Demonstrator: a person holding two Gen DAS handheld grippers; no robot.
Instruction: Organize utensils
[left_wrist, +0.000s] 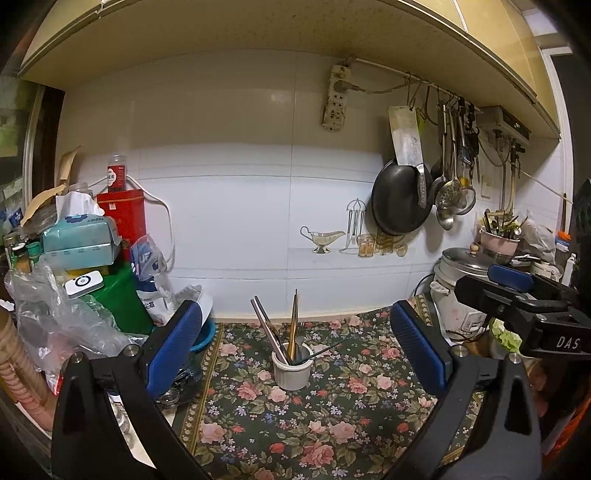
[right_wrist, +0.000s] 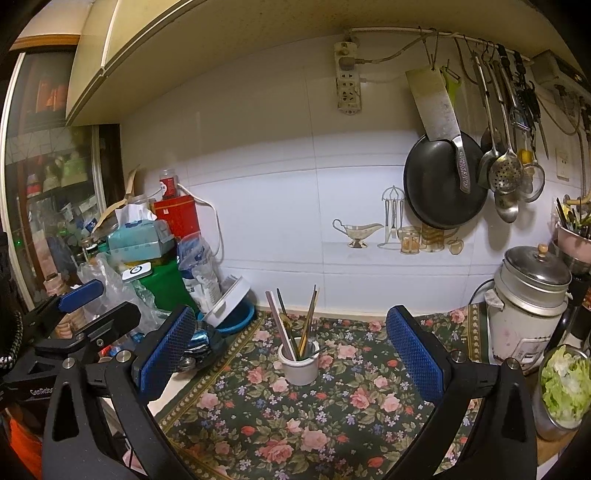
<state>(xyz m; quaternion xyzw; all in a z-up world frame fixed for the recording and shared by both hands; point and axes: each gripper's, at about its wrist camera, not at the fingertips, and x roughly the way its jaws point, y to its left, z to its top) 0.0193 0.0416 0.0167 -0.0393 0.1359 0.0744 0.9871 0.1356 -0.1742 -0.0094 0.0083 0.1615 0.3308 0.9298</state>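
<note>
A small white ceramic cup (left_wrist: 291, 373) stands on the floral cloth (left_wrist: 332, 424), holding metal chopsticks, gold-coloured utensils and a thin dark utensil that leans right. It also shows in the right wrist view (right_wrist: 300, 363). My left gripper (left_wrist: 295, 350) is open and empty, its blue pads wide apart on either side of the cup, short of it. My right gripper (right_wrist: 293, 345) is open and empty too, framing the cup from a little further back. The right gripper shows at the right edge of the left wrist view (left_wrist: 517, 291).
Clutter fills the left: tissue box (left_wrist: 79, 236), red tin (left_wrist: 123, 210), green box, plastic bags, blue bowl (right_wrist: 236, 319). A rice cooker (right_wrist: 528, 306) and a bowl of lettuce (right_wrist: 565, 384) stand right. A pan (left_wrist: 400, 201), cleaver and ladles hang on the wall.
</note>
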